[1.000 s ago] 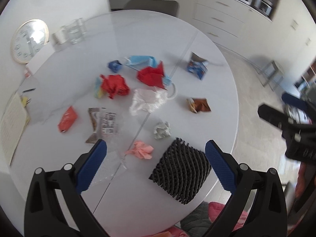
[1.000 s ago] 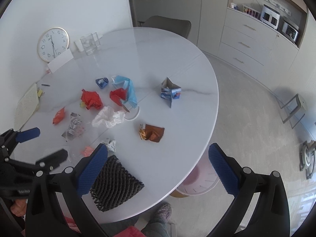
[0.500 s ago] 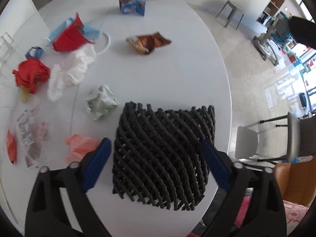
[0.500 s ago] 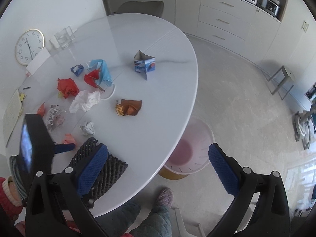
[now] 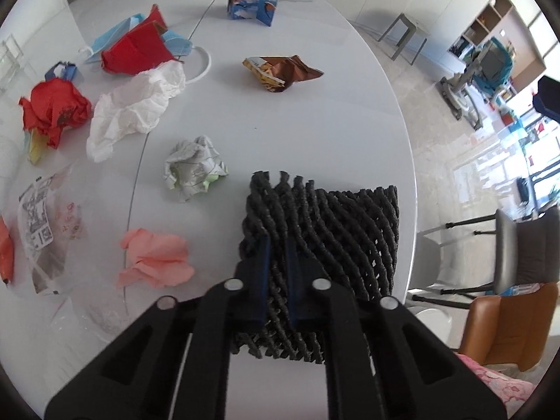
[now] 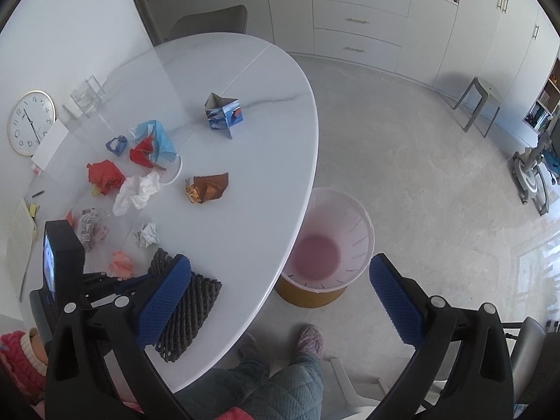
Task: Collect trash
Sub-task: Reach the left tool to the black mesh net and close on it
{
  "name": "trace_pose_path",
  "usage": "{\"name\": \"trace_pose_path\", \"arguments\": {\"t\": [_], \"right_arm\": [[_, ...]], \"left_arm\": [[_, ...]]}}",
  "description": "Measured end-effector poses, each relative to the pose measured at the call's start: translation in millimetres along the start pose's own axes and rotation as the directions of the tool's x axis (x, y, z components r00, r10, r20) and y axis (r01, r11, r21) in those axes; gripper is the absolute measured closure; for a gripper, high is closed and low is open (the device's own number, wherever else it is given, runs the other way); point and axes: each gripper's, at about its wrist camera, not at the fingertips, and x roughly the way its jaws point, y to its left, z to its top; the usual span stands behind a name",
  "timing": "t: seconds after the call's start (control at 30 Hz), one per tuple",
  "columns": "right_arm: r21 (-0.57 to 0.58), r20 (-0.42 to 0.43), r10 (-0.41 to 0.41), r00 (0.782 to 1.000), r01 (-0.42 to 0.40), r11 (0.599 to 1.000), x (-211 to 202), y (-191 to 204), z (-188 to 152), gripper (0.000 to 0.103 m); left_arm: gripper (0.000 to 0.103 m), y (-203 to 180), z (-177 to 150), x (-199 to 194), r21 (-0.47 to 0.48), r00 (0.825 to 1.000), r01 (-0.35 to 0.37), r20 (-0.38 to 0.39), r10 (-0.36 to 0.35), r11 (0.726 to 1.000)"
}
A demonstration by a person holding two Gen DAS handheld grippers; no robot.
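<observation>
A black foam net lies at the near edge of the white round table. My left gripper is shut on the net's near-left part; it also shows in the right wrist view. My right gripper is open and empty, held off the table's edge above the floor. A pink trash bin stands on the floor beside the table. Other trash on the table: a crumpled paper ball, pink paper, a white tissue, red wrappers, a brown wrapper, a blue carton.
A blue face mask and a clear plastic bag lie at the left. A clock and a glass sit by the wall. The person's legs, a stool and chairs are around the table.
My left gripper moved down onto the black net and closed on it. My right gripper swung right, bringing the pink bin into fuller view.
</observation>
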Motion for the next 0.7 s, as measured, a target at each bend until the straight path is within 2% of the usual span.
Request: {"name": "trace_pose_path", "arguments": {"t": [0.03, 0.2, 0.4, 0.47, 0.5, 0.53, 0.63, 0.7], "right_arm": [[-0.005, 0.003, -0.002, 1.000, 0.002, 1.000, 0, 1, 2, 0.002], [-0.006, 0.018, 0.007, 1.000, -0.007, 1.000, 3, 4, 12, 0.002], [0.003, 0.008, 0.016, 1.000, -0.016, 1.000, 10, 3, 9, 0.002], [0.012, -0.001, 0.018, 1.000, -0.018, 1.000, 13, 1, 4, 0.002], [0.016, -0.002, 0.021, 1.000, -0.021, 1.000, 13, 0, 3, 0.002], [0.020, -0.006, 0.024, 1.000, -0.024, 1.000, 13, -1, 0, 0.002], [0.039, -0.016, 0.023, 1.000, -0.022, 0.999, 15, -7, -6, 0.002], [0.055, -0.023, 0.028, 0.999, -0.026, 0.998, 17, -11, -9, 0.002]], "left_arm": [[0.100, 4, 0, -2, -0.016, 1.000, 0.027, 0.002, -0.027, 1.000], [0.100, 5, -3, -11, -0.008, 0.998, 0.052, 0.026, -0.052, 0.999], [0.098, 14, -3, -5, -0.051, 0.994, 0.103, -0.018, -0.104, 0.993], [0.073, 20, -2, -1, -0.084, 0.990, 0.132, -0.047, -0.136, 0.988], [0.043, 22, -2, -2, -0.099, 0.988, 0.142, -0.044, -0.147, 0.985], [0.026, 23, -3, -6, -0.110, 0.988, 0.147, -0.027, -0.151, 0.983], [0.017, 21, -2, -10, -0.096, 0.990, 0.138, -0.022, -0.141, 0.986], [0.017, 18, 1, -8, -0.080, 0.992, 0.116, -0.032, -0.119, 0.990]]}}
